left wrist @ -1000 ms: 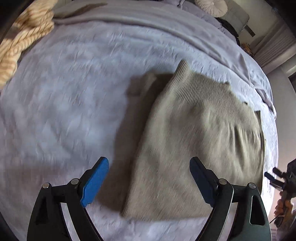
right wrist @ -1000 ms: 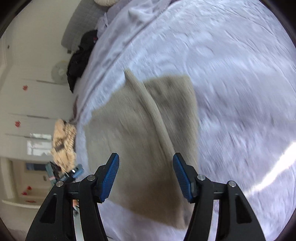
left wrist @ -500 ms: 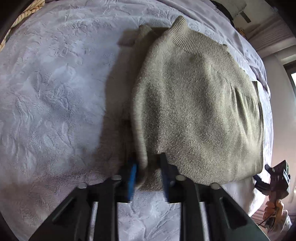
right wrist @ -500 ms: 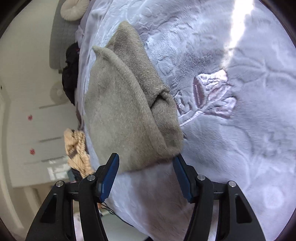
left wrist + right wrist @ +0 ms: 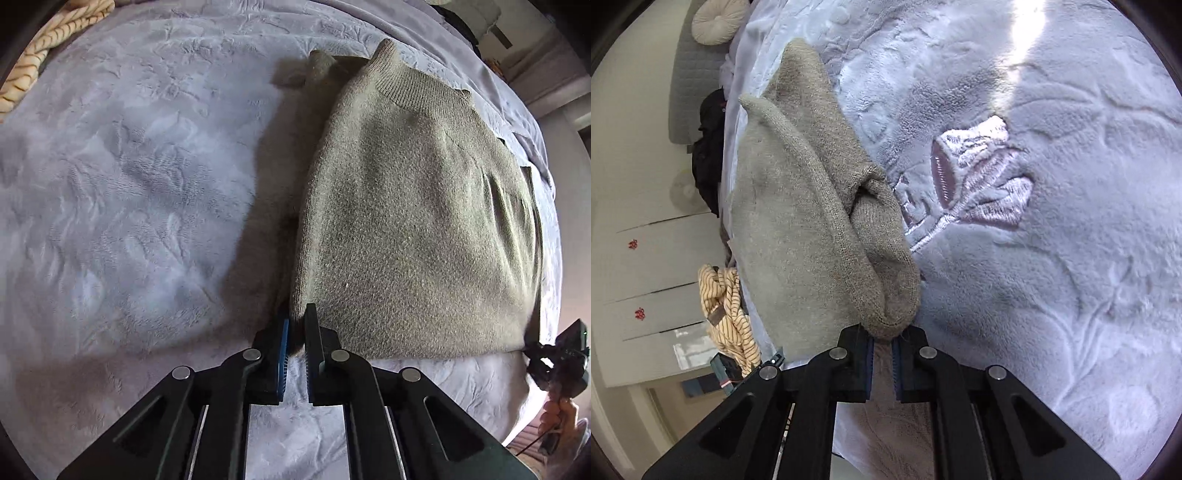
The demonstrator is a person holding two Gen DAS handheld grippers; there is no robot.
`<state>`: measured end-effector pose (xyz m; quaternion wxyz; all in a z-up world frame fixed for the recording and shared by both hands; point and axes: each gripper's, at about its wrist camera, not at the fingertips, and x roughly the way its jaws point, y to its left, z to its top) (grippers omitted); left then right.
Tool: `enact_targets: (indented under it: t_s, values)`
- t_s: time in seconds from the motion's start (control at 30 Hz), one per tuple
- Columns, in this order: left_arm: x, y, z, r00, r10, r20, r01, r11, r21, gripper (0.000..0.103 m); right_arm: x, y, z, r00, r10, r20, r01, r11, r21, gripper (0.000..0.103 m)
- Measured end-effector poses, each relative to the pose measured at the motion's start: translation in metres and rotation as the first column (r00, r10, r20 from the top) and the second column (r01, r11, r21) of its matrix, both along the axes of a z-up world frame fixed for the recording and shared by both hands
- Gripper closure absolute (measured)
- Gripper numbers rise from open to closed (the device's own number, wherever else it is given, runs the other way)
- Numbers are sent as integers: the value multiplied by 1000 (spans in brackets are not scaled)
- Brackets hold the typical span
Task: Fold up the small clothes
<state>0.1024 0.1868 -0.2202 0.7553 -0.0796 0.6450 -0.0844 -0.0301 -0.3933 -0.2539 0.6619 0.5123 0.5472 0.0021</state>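
The grey-green knit sweater (image 5: 417,221) lies partly folded on the bed (image 5: 129,184). Left gripper (image 5: 295,332) jaws are closing on its near corner, right gripper (image 5: 882,345) jaws pinch the other, probably to lift the hem over.

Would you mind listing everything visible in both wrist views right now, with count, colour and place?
sweater: one, grey-beige knit, partly folded on the bed, near corners pinched by both grippers.
blanket: one, pale lilac plush with an embossed pattern, covering the bed.
embroidered flower: one, mauve, on the blanket right of the sweater.
striped garment: one, cream with dark stripes, bunched at the bed's edge.
round cushion: one, off-white, at the far end of the bed.
dark clothing: one heap, black, beside the bed.
left gripper: one, black with blue pads, jaws closing on the sweater's corner.
right gripper: one, black with blue pads, shut on the sweater's folded corner.
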Motion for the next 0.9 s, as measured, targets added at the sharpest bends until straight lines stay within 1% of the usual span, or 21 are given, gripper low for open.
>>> enact_targets:
  t_s: [0.03,0.07,0.1,0.13,0.27,0.33,0.4,0.43,0.47,0.5,0.53,0.57,0.7,0.8,0.83,0.87,0.9]
  values:
    - [-2,1,4,1000,3,2,-3,999,39,69,0,0,3,1000,21,-2,-22,1000,-16,93]
    - [-6,1,7,1000,7,3,-7,997,74,48,2,2,6,999,40,-7,-40,999,-34,90]
    - [-9,1,10,1000,10,13,-11,996,87,45,3,3,10,998,59,-15,-60,997,-55,90]
    - [-14,1,14,1000,11,20,-13,996,93,45,4,4,13,997,78,-23,-79,994,-72,90]
    - [-30,2,22,999,36,1,-35,995,94,45,4,11,27,991,126,-44,-131,984,-125,90]
    - [-38,3,26,999,51,-4,-51,993,102,45,3,16,32,987,148,-62,-155,977,-143,90]
    - [-46,2,31,998,70,-10,-68,993,94,45,2,24,37,984,167,-66,-175,973,-151,89]
    - [-49,3,33,997,82,-15,-80,993,90,45,1,27,40,981,179,-69,-188,970,-153,85]
    - [-53,3,35,996,89,-23,-87,993,82,45,1,32,42,979,192,-69,-201,967,-157,74]
    - [-59,1,37,996,89,-29,-87,993,75,45,2,39,45,976,207,-66,-216,962,-165,66]
    - [-63,0,39,995,88,-38,-85,994,70,45,4,45,49,973,225,-60,-232,957,-174,53]
    - [-65,-2,41,995,86,-41,-83,994,71,45,5,51,52,969,240,-51,-246,953,-177,49]
    - [-75,-14,48,997,71,-40,-69,996,65,45,16,77,57,954,297,-35,-299,938,-178,49]
    - [-79,-33,49,998,40,-40,-38,997,62,45,24,95,56,941,334,-49,-337,923,-184,49]
    - [-77,-37,49,999,26,-40,-23,998,59,45,25,101,57,936,348,-55,-352,917,-186,49]
    - [-68,-54,46,999,16,-40,-13,998,56,45,27,109,59,931,361,-55,-365,911,-192,49]
    - [-70,-57,46,999,3,-38,-2,999,46,45,28,113,61,926,373,-54,-376,905,-200,49]
